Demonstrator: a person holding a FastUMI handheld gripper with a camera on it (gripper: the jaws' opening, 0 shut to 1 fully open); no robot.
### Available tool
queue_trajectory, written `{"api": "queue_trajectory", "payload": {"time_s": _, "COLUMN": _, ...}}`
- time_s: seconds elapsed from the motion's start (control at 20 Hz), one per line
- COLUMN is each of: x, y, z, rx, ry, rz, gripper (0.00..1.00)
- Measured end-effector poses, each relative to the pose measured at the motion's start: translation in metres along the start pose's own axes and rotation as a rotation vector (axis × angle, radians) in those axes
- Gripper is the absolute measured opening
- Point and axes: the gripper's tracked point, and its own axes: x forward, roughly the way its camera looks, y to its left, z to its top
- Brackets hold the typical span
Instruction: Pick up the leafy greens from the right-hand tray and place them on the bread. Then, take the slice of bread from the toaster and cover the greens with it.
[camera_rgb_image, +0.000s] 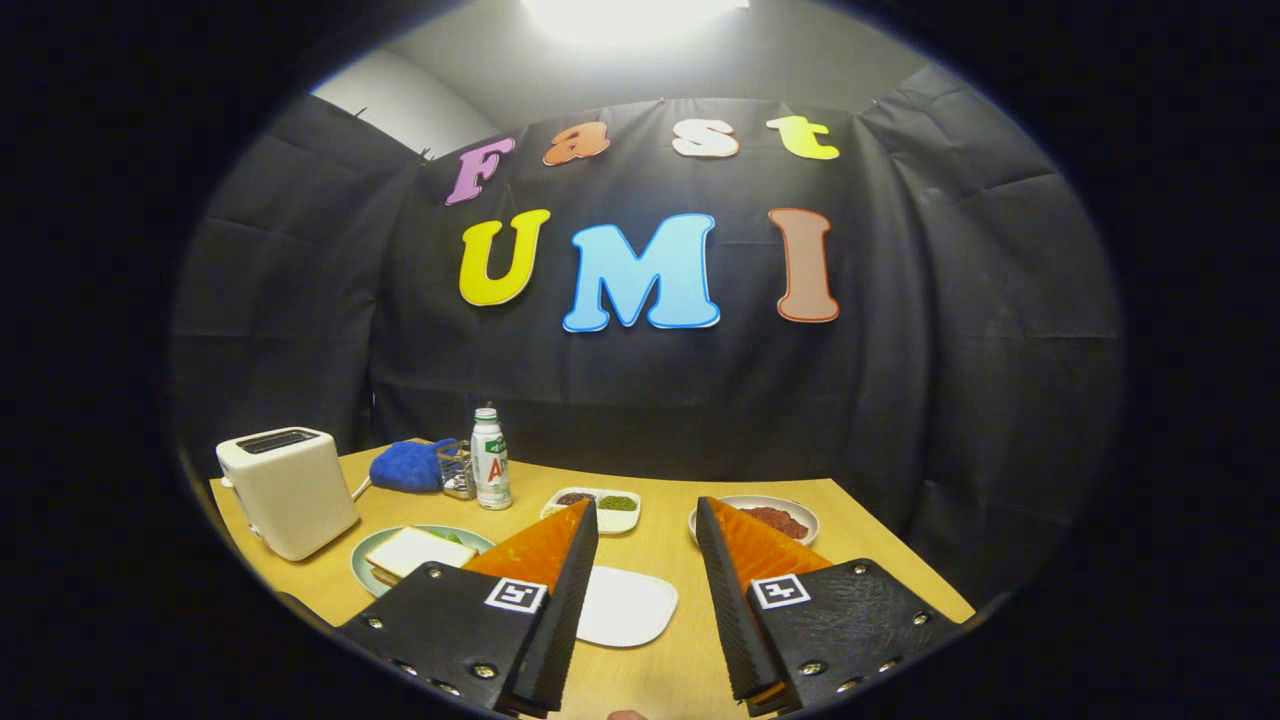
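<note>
My gripper (647, 508) hovers over the wooden table (670, 660), open, with nothing between its fingers. Left of the left finger sits a pale green plate (365, 560) bearing a white bread slice (418, 550). A bit of leafy green (452, 537) peeks out at the slice's far edge. The cream toaster (288, 490) stands at the table's left end, beyond the plate, its top slot dark. A bare white tray (625, 605) lies below the gap between the fingers.
Beyond the fingers are a two-part sauce dish (612, 522) and a plate (808, 520) of reddish food. A white bottle (490, 458), a blue cloth (410, 465) and a small glass item (458, 472) stand at the back. The table's right edge is close.
</note>
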Motion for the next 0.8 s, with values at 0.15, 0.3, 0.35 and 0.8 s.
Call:
{"api": "queue_trajectory", "payload": {"time_s": 0.15, "x": -0.001, "y": -0.049, "z": -0.016, "rx": -0.027, "ry": 0.011, "rz": -0.036, "gripper": 0.60}}
{"api": "queue_trajectory", "payload": {"time_s": 0.3, "x": -0.002, "y": -0.086, "z": -0.026, "rx": 0.016, "ry": 0.017, "rz": -0.045, "gripper": 0.60}}
{"api": "queue_trajectory", "payload": {"time_s": 0.35, "x": -0.003, "y": -0.098, "z": -0.029, "rx": 0.046, "ry": 0.020, "rz": -0.042, "gripper": 0.60}}
{"api": "queue_trajectory", "payload": {"time_s": 0.8, "x": -0.009, "y": -0.216, "z": -0.044, "rx": 0.004, "ry": -0.050, "rz": -0.071, "gripper": 0.60}}
